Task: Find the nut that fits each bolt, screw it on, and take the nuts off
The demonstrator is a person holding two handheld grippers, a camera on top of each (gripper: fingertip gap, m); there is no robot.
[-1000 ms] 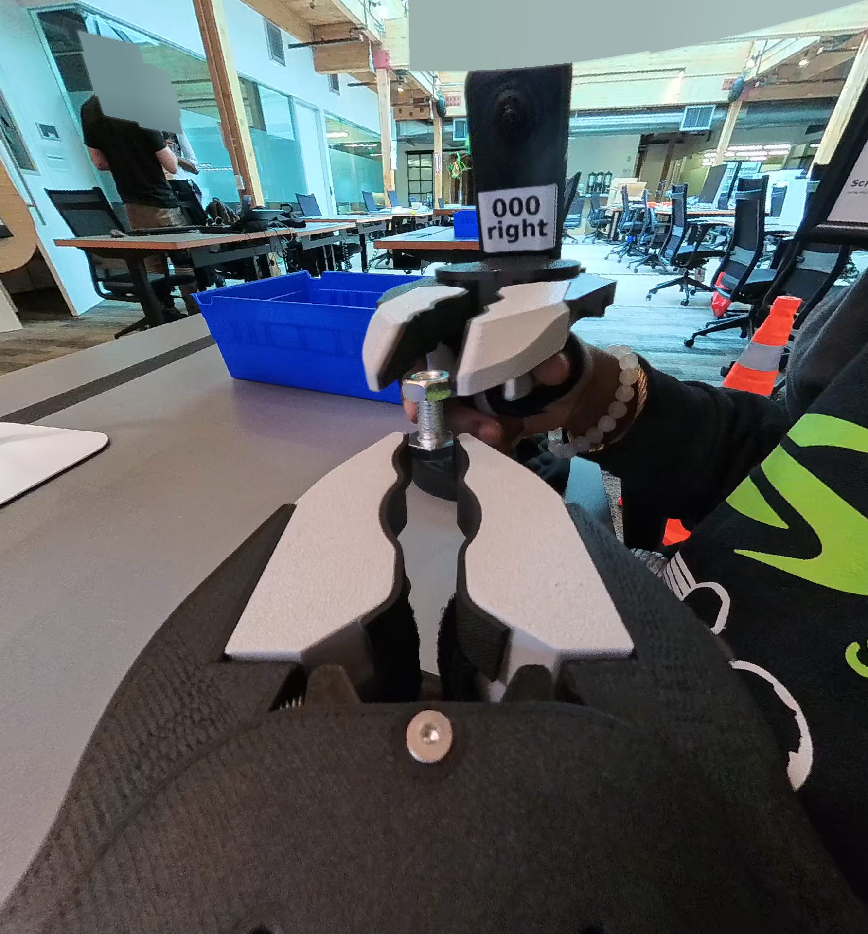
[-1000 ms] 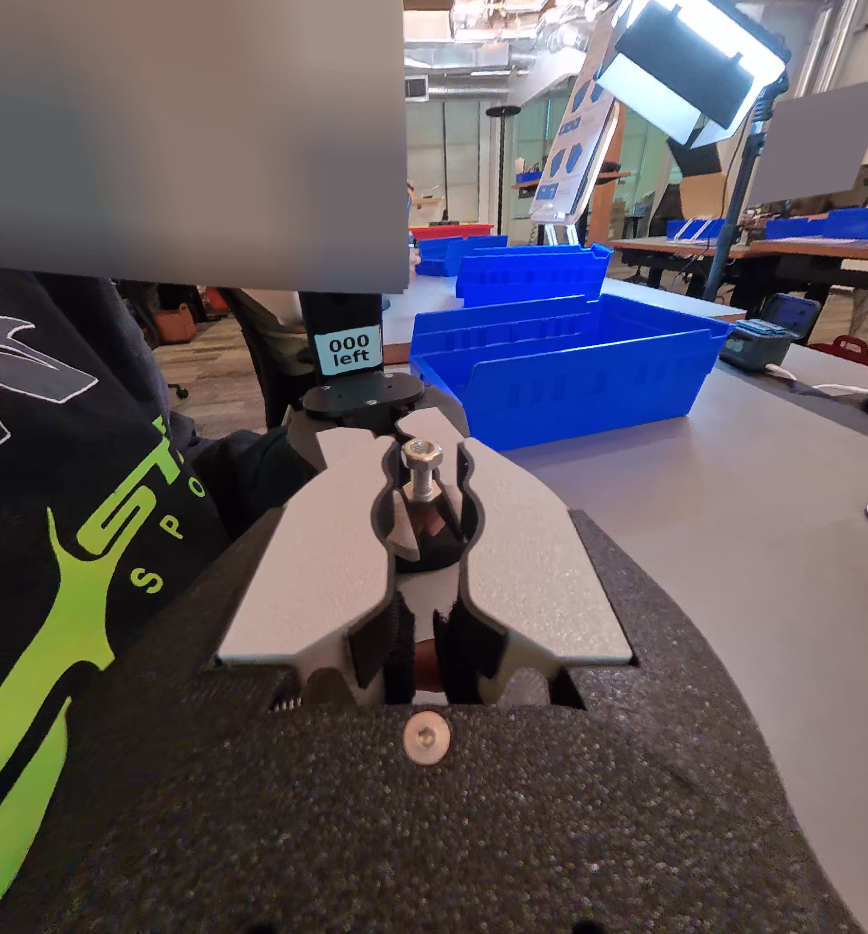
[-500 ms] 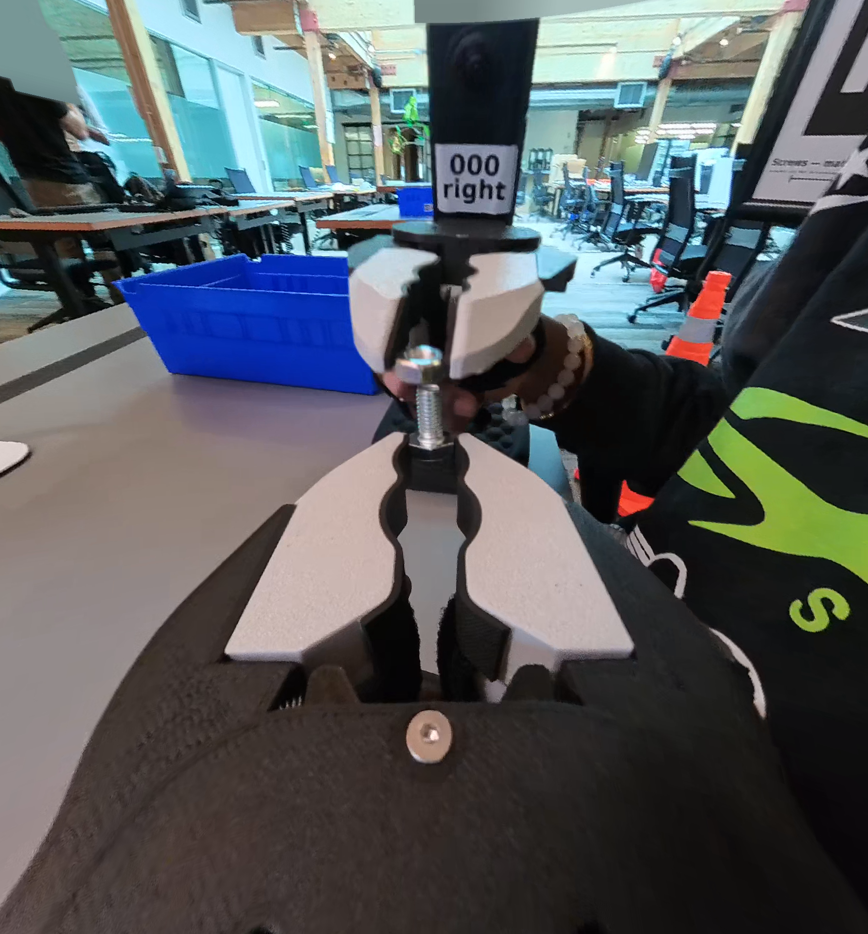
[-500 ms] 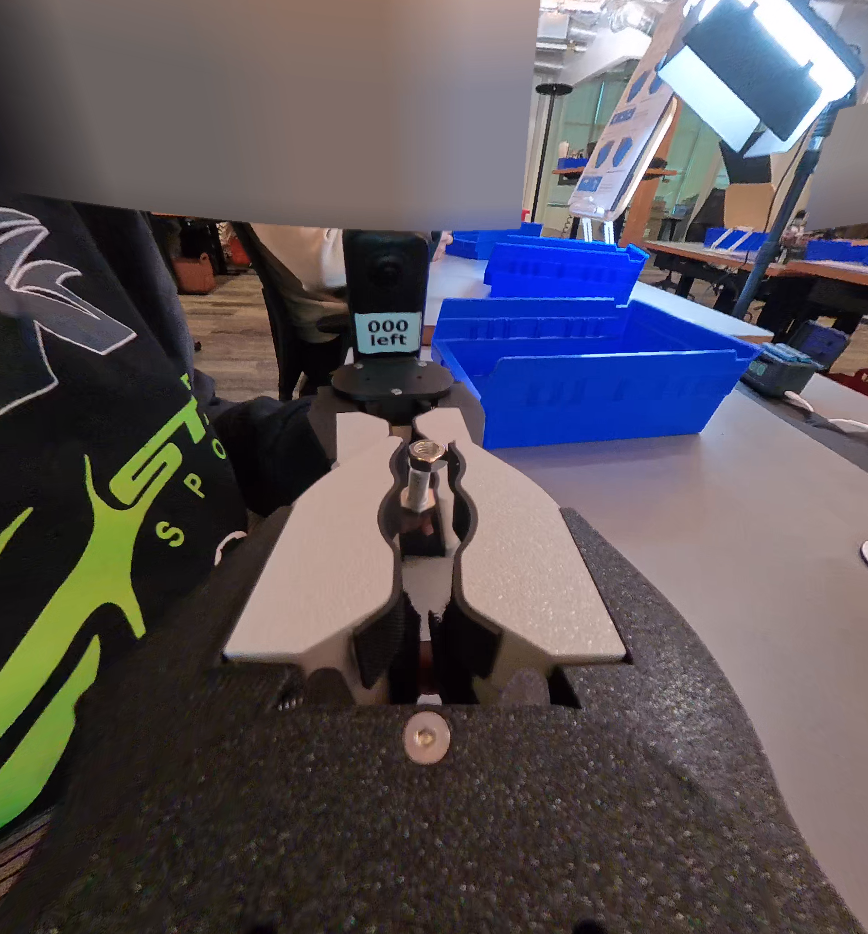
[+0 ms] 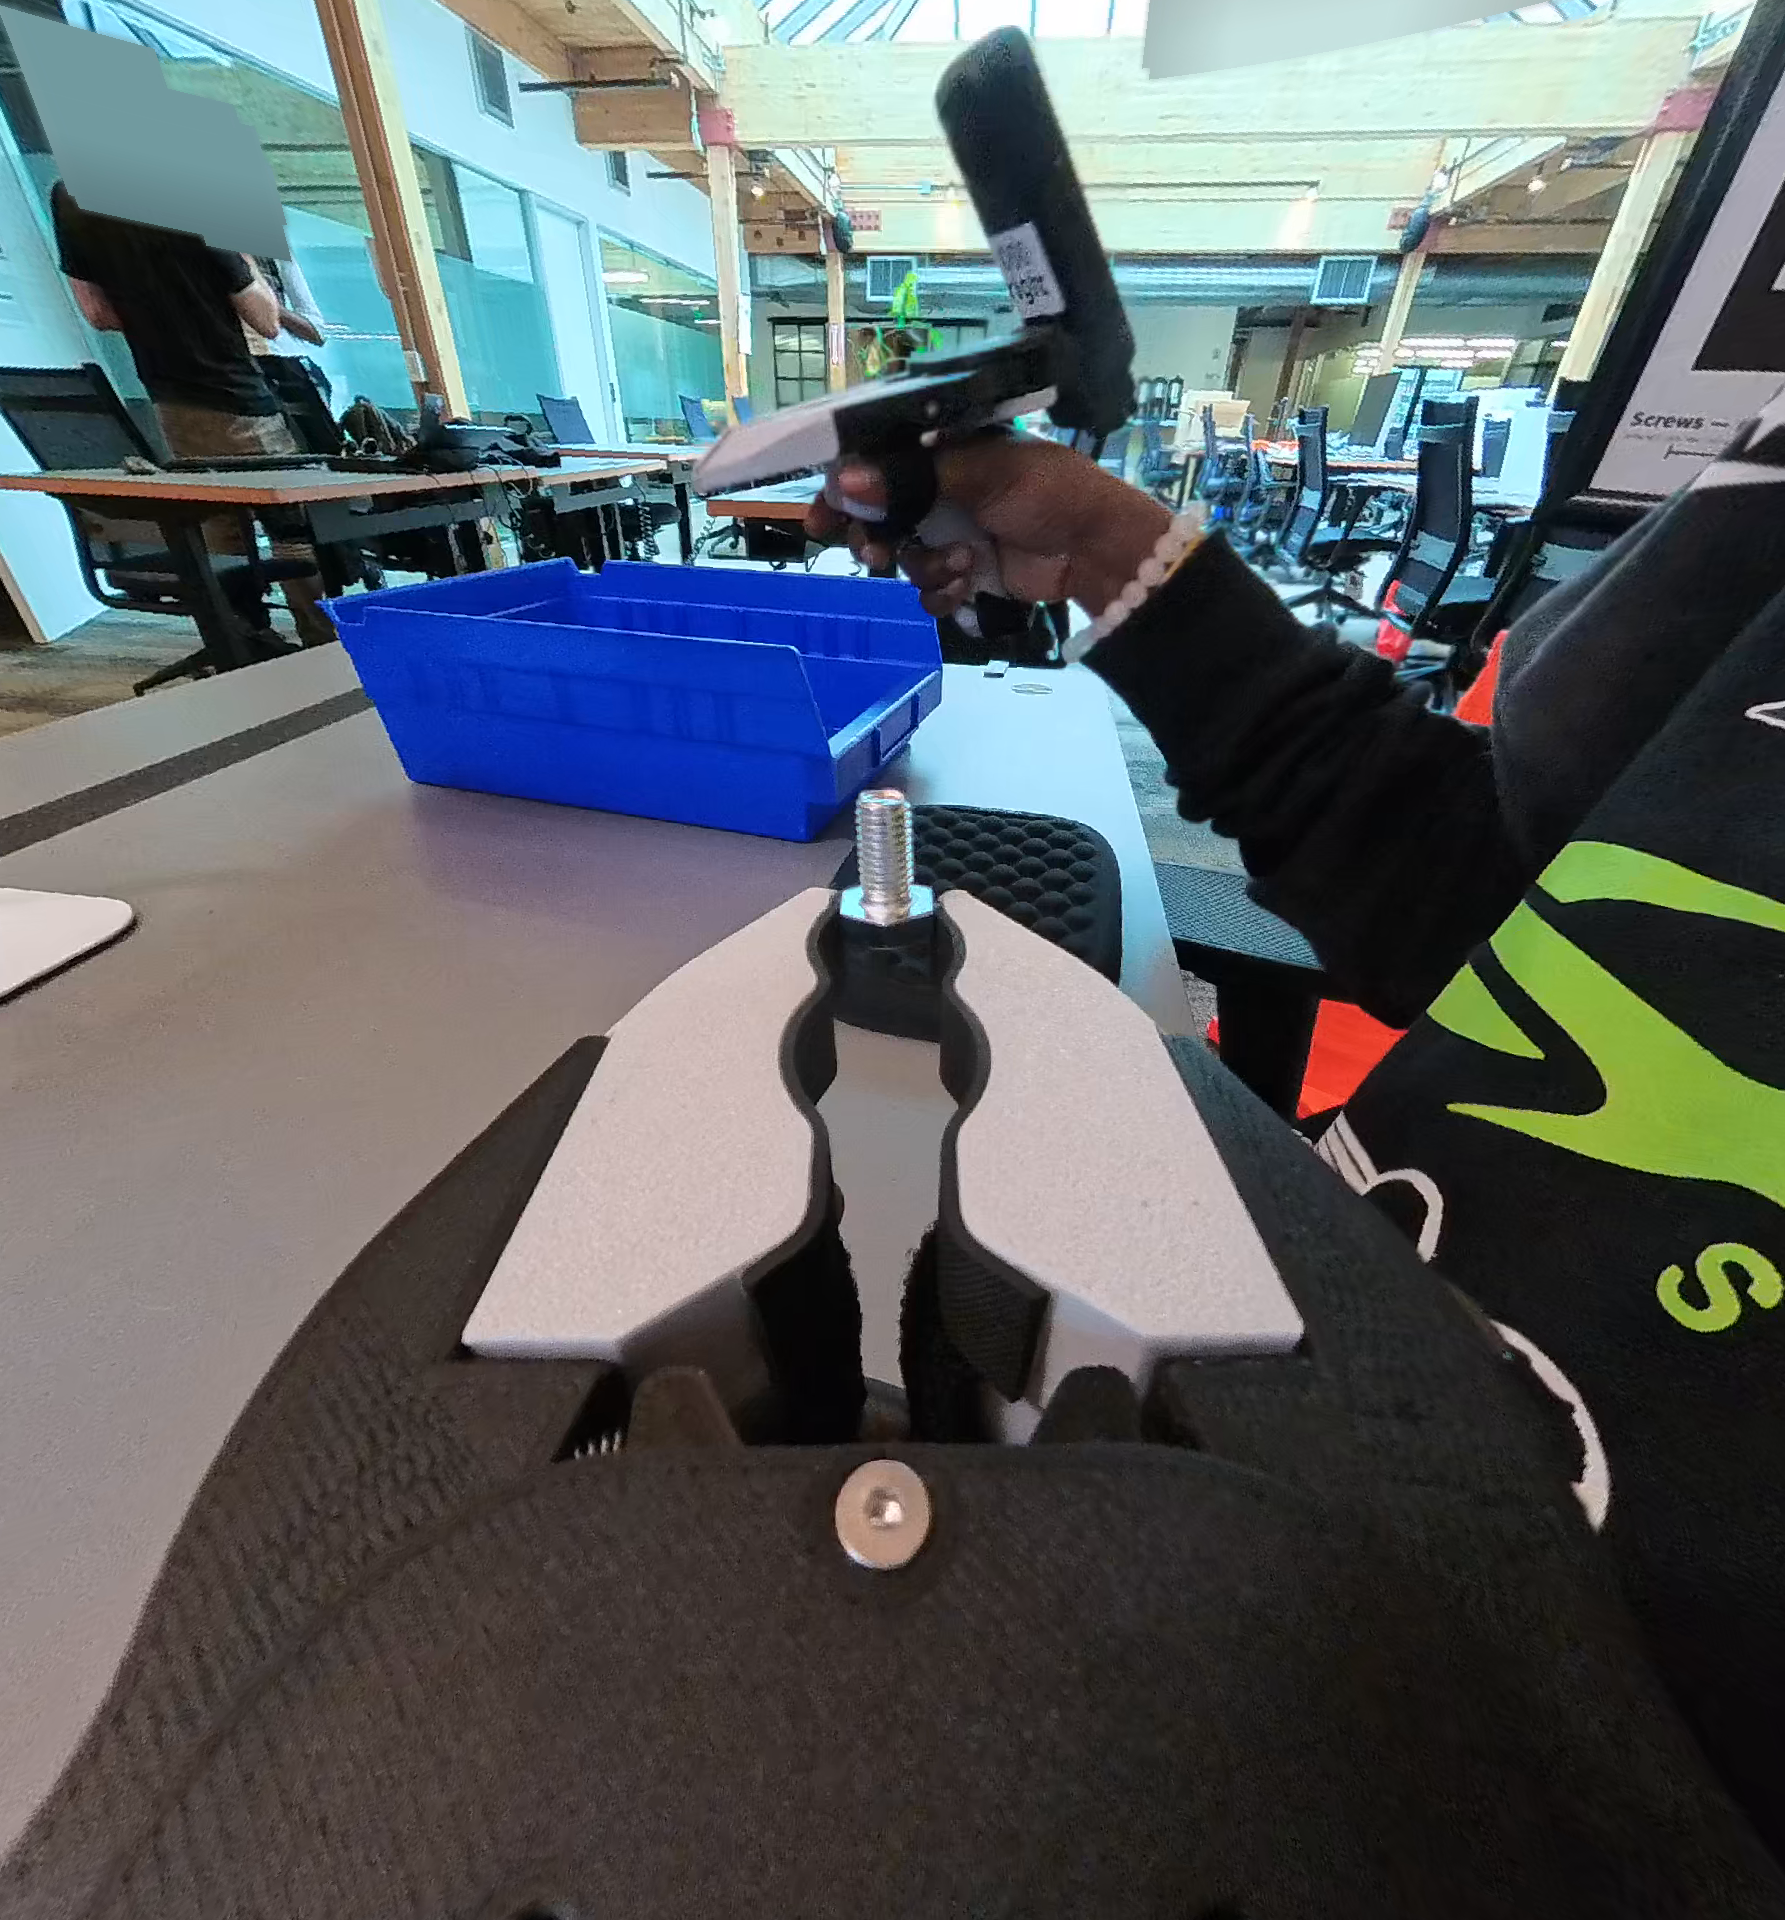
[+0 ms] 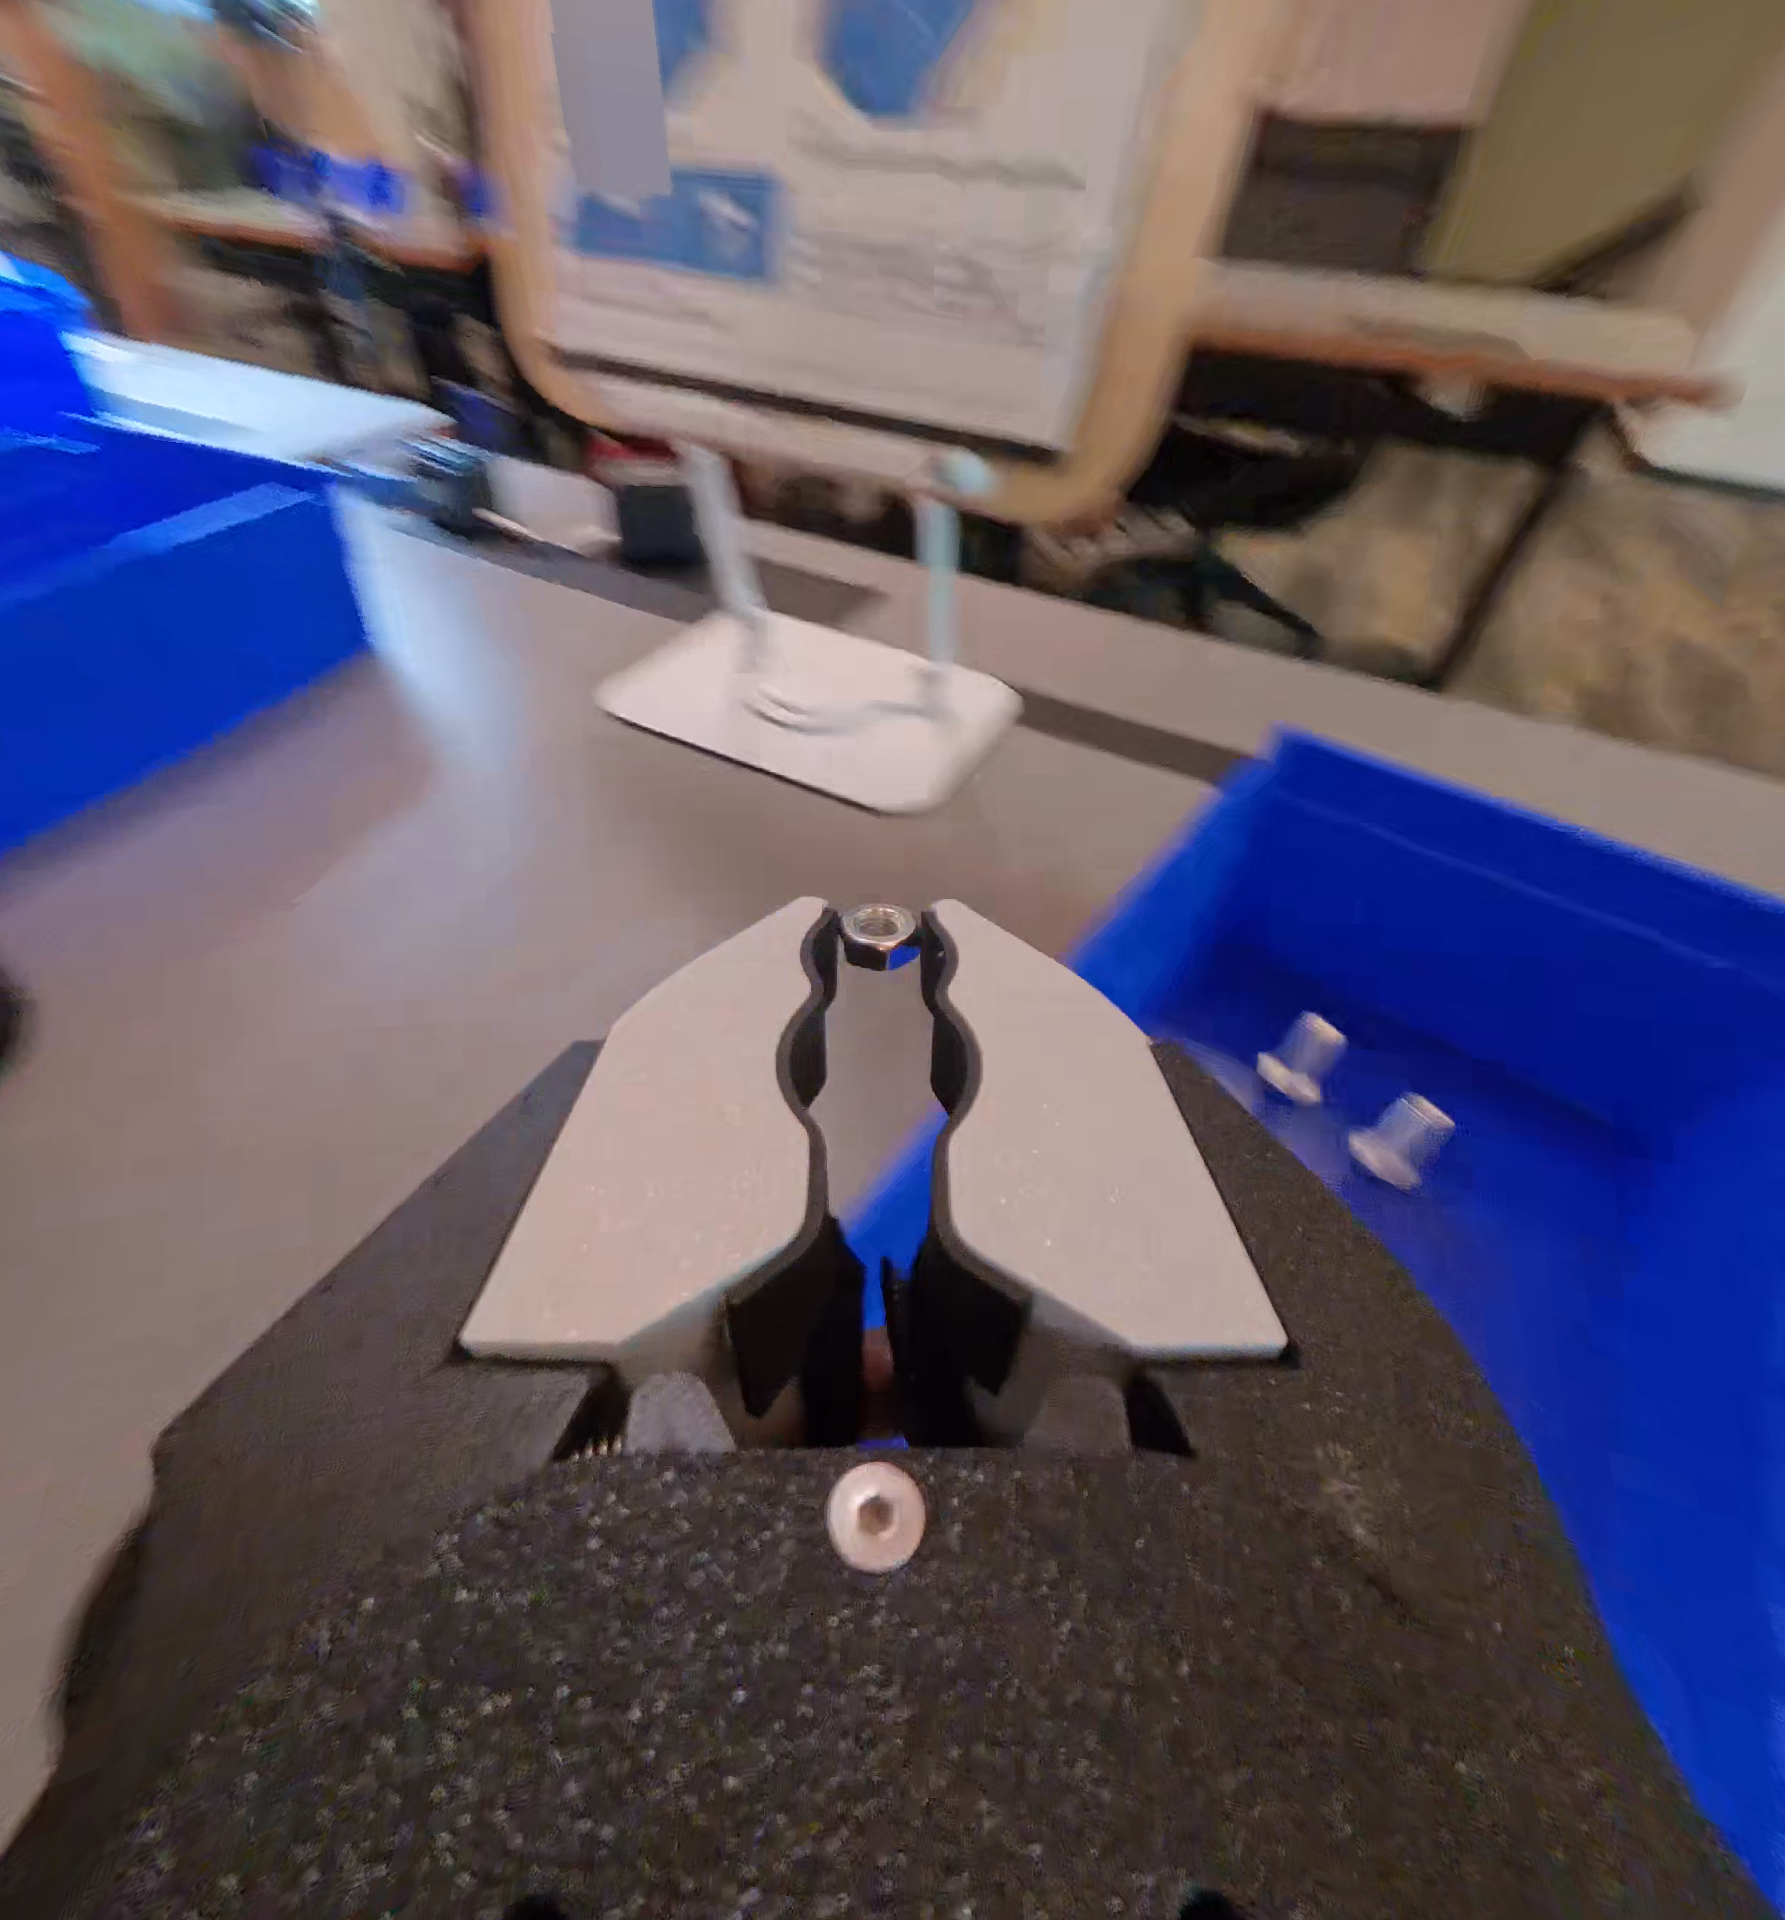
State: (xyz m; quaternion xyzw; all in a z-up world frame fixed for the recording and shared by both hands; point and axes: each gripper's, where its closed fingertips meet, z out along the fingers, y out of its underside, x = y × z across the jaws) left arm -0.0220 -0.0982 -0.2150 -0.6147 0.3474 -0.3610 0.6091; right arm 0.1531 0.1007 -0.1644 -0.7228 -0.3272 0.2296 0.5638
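The bolt (image 5: 883, 868) is held upright at the tips of the left gripper (image 5: 886, 940), jaws closed on its head end, thread bare and free of any nut. The nut (image 6: 875, 923) is pinched between the narrow jaws of the right gripper (image 6: 875, 930), which is raised well apart from the bolt, above the grey surface (image 6: 368, 831) beside a blue bin (image 6: 1553, 935). For this pair the unscrewing is judged done. Two more bolts (image 6: 1350, 1096) lie in that bin; setting the nut down and any further matching appear to be left.
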